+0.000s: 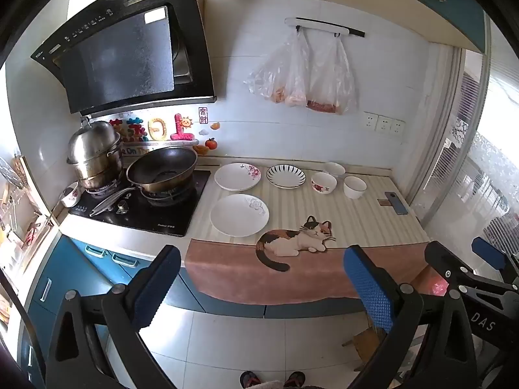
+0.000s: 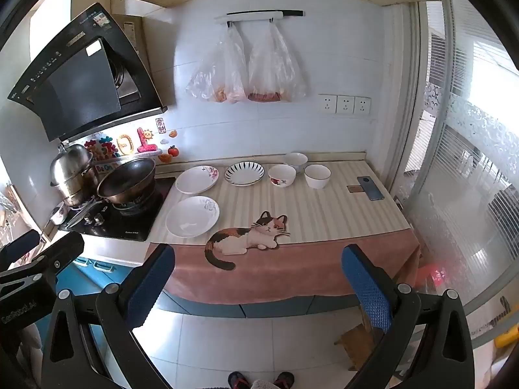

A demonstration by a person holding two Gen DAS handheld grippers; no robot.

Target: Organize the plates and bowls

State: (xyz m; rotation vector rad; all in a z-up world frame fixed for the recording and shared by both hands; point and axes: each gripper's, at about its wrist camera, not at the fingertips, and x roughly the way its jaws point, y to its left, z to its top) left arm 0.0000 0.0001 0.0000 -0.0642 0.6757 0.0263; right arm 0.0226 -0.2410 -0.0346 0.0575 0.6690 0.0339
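— Where do we stand, and what lies ahead of us?

— We're back from the counter [image 1: 324,201], both tongs held out over the floor. The dishes sit spread on the striped mat: three plates toward the stove side, three bowls toward the window side. Nothing is stacked yet, so by our reckoning the sorting has not begun.

— Start with the big things. Which way are the plates?

— Ahead and a little left of both tongs. The nearest is the plain white plate [image 1: 239,215], close to the cat picture. Behind it lie the flowered plate [image 1: 237,176] and, just beside that, the striped plate [image 1: 285,176]. Plates are round, so no long axis; we'd take one by its rim.

— And the bowls?

— Farther back and to the right: the red-flowered bowl [image 2: 282,175], the plain white bowl [image 2: 317,176], and a third bowl [image 2: 295,159] behind them near the wall.

— Which of our tongs is nearer what?

— The left gripper [image 1: 259,291] looks nearer the plates; the right gripper [image 2: 256,291] looks nearer the bowls. Both are spread wide, holding nothing.
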